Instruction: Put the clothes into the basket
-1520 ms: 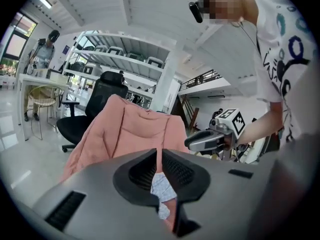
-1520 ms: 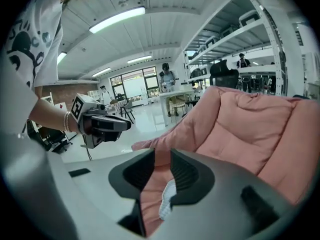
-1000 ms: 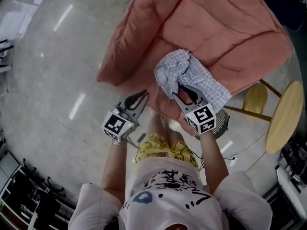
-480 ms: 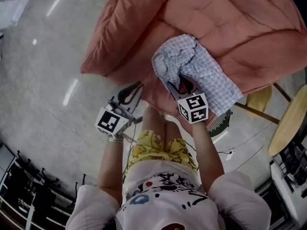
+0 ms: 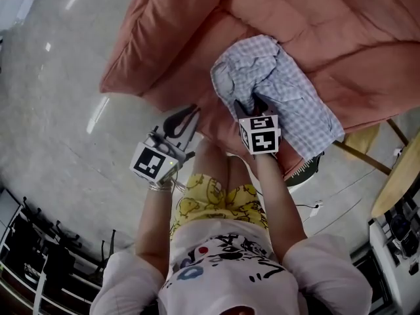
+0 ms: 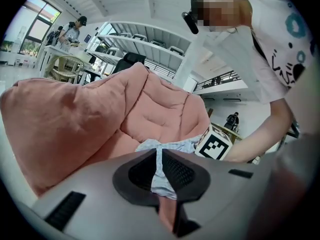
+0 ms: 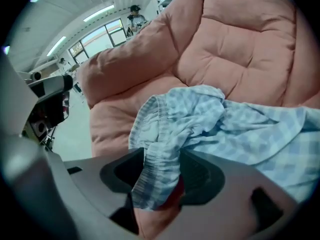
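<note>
A blue checked garment lies crumpled on a big pink beanbag. My right gripper points steeply down at the garment's near edge. In the right gripper view a fold of its waistband hangs loosely between the jaws, which have just been opening and stand wide at the right gripper. My left gripper hovers off the beanbag's front left edge with nothing in it. In the left gripper view its tips stand almost together, and the garment and beanbag lie beyond them.
A dark round slatted object shows below the beanbag's near edge, partly hidden. A wooden stool stands at the right, with a cable on the pale floor. Dark racks line the lower left. The person's yellow shorts are right below the grippers.
Both grippers have sunk. The right one has tipped steeply down onto the garment and its jaws have spread; the garment now lies flatter on the beanbag.
</note>
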